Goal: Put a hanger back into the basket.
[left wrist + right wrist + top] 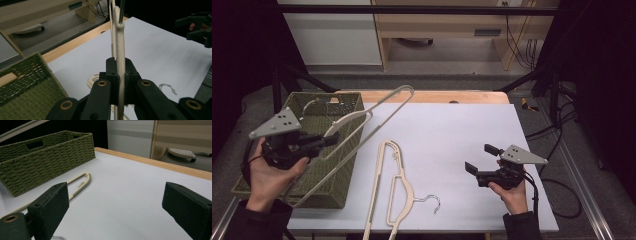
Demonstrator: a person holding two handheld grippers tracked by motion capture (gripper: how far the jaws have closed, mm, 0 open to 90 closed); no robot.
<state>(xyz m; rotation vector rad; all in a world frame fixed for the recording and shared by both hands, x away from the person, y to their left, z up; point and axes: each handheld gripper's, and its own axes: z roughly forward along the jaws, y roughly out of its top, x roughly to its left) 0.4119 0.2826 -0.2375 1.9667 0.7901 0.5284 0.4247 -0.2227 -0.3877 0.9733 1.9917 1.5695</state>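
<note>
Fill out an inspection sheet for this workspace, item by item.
Surface: white table top, wooden edge at the far side.
Job's things: held hanger raised over the green woven basket; second hanger flat on the table.
Clutter: nothing seen.
Grippers: left gripper shut on the held hanger; right gripper open, holding nothing, above the table.
Cables: black cable trailing off the right gripper; more by the far wall.
Surroundings: black frame bars, wooden furniture, grey floor.
</note>
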